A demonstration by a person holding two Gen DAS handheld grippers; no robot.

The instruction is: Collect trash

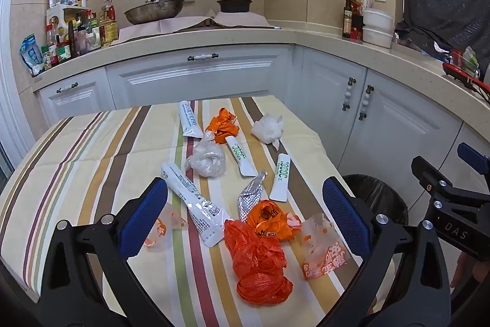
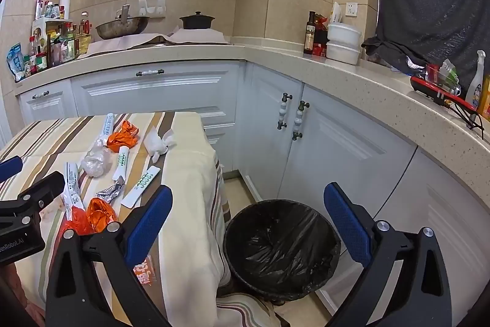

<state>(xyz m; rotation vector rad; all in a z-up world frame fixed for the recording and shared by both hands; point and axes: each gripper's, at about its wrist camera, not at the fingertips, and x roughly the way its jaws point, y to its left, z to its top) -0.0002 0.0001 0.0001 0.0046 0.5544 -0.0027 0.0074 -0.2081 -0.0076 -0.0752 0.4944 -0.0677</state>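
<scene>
While trash lies scattered over the striped tabletop, mostly toward its right edge, the red bag sits nearest the front, touching an orange wrapper and just beside a printed bag. A long white tube and a foil scrap lie near them; 2 clear bags rest farther back. The bin, lined in black, stands off the right edge. The left gripper hangs wide above the trash, holding nothing; the right gripper spreads wide over the bin, empty.
</scene>
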